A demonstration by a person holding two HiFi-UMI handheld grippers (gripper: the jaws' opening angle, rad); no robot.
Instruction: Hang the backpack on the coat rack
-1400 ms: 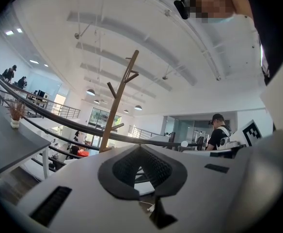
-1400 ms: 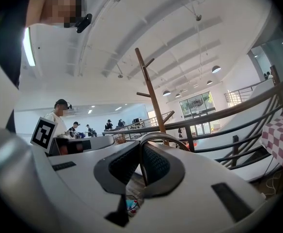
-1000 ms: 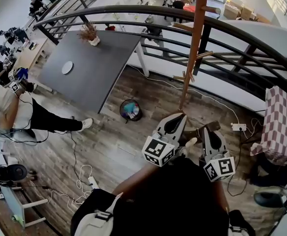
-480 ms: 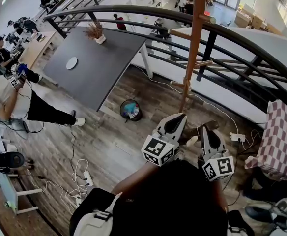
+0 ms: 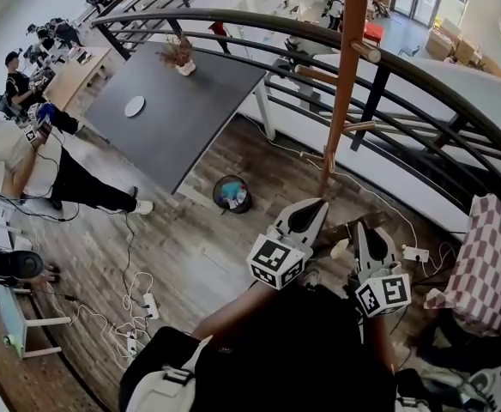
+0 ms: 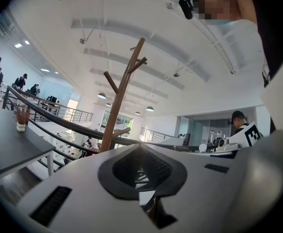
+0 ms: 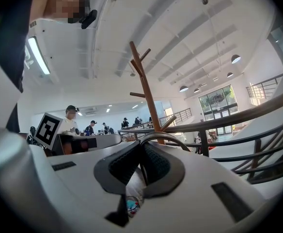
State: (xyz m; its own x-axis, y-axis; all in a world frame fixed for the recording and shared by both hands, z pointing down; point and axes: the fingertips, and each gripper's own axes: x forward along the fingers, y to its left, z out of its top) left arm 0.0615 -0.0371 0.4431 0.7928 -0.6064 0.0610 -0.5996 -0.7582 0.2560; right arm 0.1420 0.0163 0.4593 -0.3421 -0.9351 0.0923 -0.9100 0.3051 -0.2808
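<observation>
Tall brown wooden coat rack (image 5: 343,93): stood just ahead, beside the dark curved railing (image 5: 233,15);
Black fabric backpack (image 5: 306,346): hung under both claws, against the person's front, not yet on the rack;
White left claw (image 6: 140,149): jaws pressed together;
White right claw (image 7: 141,147): clamped on the backpack's thin dark loop (image 7: 165,134)

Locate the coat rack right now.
Head view, right of centre: the coat rack stands beside the curved black railing, just ahead of the left gripper and right gripper.

Smooth wood coat rack (image 5: 343,84), matt blk metal railing (image 5: 233,15), wood-plank floor (image 5: 190,247)
</observation>
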